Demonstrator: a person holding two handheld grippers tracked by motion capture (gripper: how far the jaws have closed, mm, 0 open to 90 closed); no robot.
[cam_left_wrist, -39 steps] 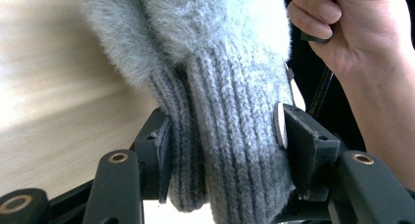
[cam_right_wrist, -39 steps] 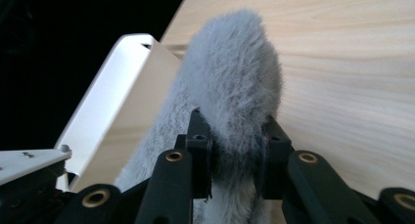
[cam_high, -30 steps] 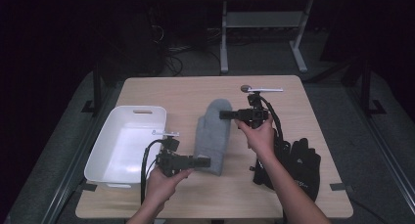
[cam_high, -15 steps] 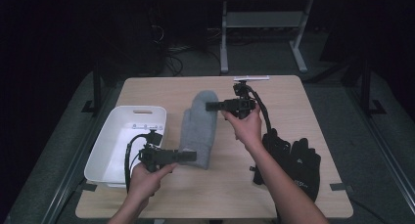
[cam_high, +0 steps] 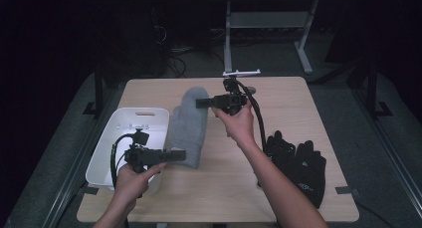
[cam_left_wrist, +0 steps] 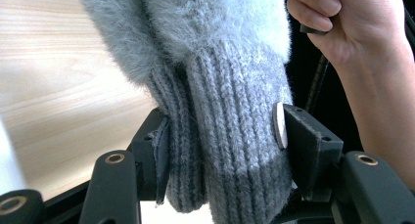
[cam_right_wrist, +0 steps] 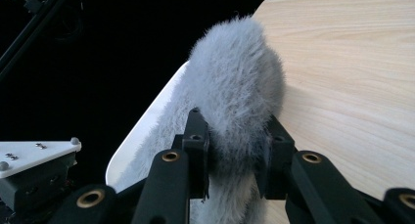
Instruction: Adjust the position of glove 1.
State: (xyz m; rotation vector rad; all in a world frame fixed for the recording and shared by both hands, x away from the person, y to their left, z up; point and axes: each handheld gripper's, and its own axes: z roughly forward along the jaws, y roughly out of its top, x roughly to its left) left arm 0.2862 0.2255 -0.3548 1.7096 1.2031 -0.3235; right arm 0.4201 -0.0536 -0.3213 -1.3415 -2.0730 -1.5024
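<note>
Wooden table (cam_high: 298, 118), grey mitten (cam_high: 189, 126) clamped by left hand-held gripper (cam_high: 180, 156), right hand-held gripper (cam_high: 201, 103)

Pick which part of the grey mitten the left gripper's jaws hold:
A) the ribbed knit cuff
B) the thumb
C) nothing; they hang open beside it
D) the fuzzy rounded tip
A: in the left gripper view the left gripper has its jaws on either side of the ribbed knit cuff of the grey mitten, pressing it.
</note>
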